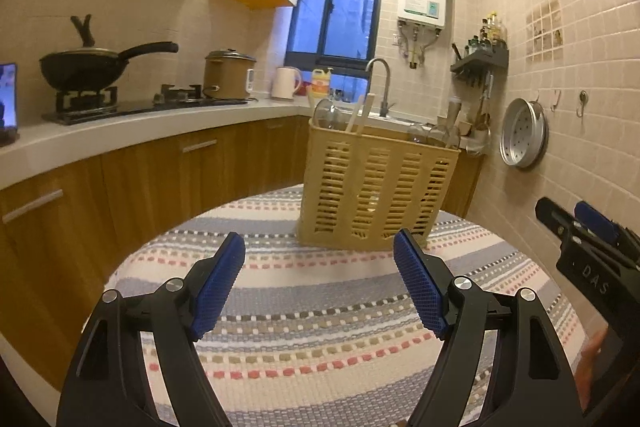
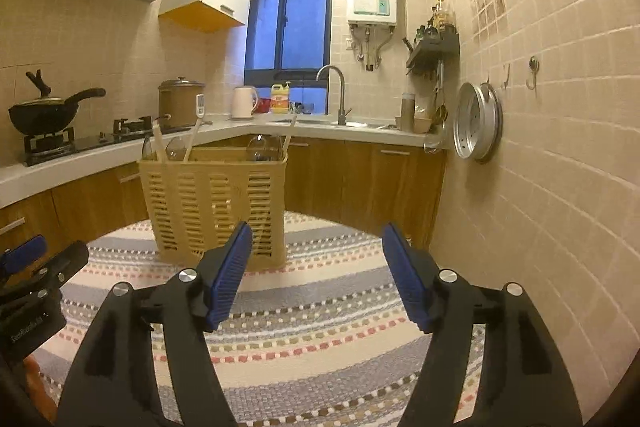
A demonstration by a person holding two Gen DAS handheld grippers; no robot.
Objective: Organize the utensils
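A beige slotted plastic utensil basket [image 1: 376,191] stands upright on the striped tablecloth [image 1: 312,327]; it also shows in the right wrist view [image 2: 216,207]. Clear plastic spoons with pale handles [image 1: 356,117] stick up out of it, also in the right wrist view [image 2: 192,139]. My left gripper [image 1: 320,255] is open and empty, just in front of the basket. My right gripper [image 2: 316,247] is open and empty, in front of the basket and to its right. Each gripper shows at the edge of the other's view, the right one [image 1: 576,223] and the left one [image 2: 24,255].
A kitchen counter [image 1: 160,123] with stove, black wok [image 1: 84,67], rice cooker [image 1: 228,75], kettle and sink runs behind the table. A tiled wall [image 2: 540,147] with a hanging metal steamer tray [image 2: 476,121] stands close on the right.
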